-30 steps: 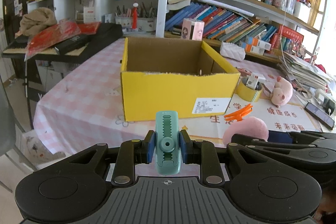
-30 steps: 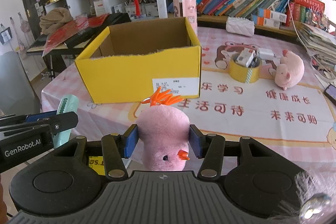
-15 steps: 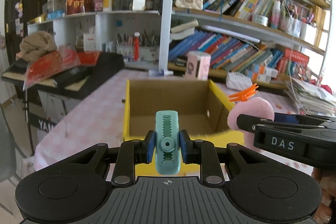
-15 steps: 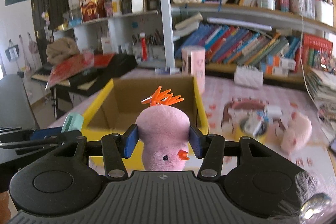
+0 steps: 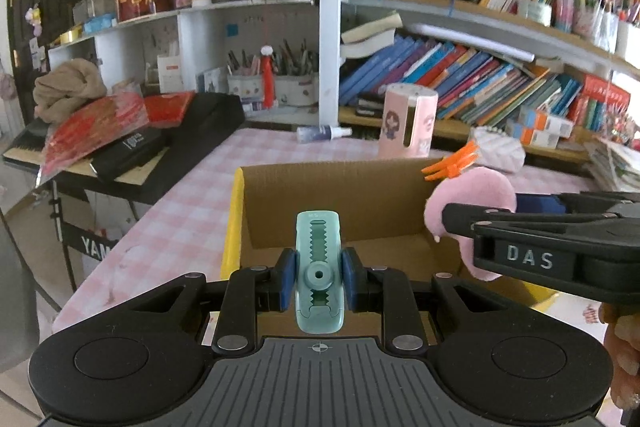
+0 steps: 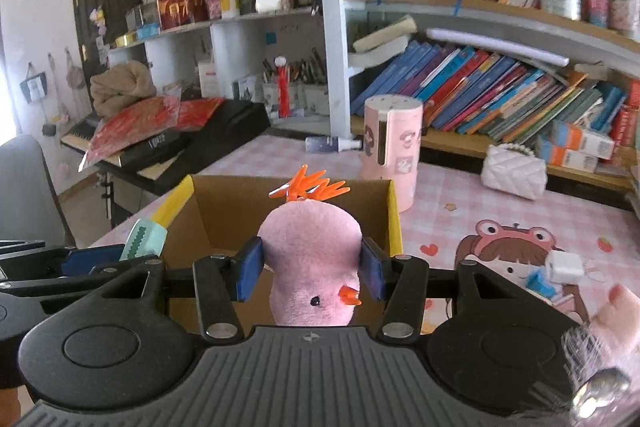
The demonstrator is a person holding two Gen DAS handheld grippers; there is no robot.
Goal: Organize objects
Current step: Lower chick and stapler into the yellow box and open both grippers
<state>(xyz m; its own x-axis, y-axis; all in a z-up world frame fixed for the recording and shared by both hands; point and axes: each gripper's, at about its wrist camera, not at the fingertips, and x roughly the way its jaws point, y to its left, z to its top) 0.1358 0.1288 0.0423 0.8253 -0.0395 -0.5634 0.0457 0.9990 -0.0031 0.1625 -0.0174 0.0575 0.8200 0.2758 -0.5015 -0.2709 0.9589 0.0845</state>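
My left gripper (image 5: 319, 277) is shut on a teal toothed hair clip (image 5: 319, 267), held upright above the near side of the open yellow cardboard box (image 5: 236, 211). My right gripper (image 6: 312, 277) is shut on a pink plush chick (image 6: 312, 251) with an orange crest, above the same box (image 6: 394, 211). In the left wrist view the chick (image 5: 476, 195) hangs at the right over the box, with the right gripper's black body (image 5: 560, 239) behind it. In the right wrist view the clip (image 6: 144, 239) shows at the left by the box's near corner. The box floor that shows is bare brown card.
The box stands on a pink checked tablecloth (image 5: 188, 211). Behind it are a pink cylindrical holder (image 6: 390, 155), a spray bottle (image 6: 330, 145) and a white quilted purse (image 6: 514, 171). Bookshelves (image 6: 500, 95) fill the back. A black keyboard with red bags (image 5: 132, 139) lies at left.
Both grippers have come forward and slightly up, from in front of the box to above its opening. The box now looks nearer and lower. Each grip is unchanged.
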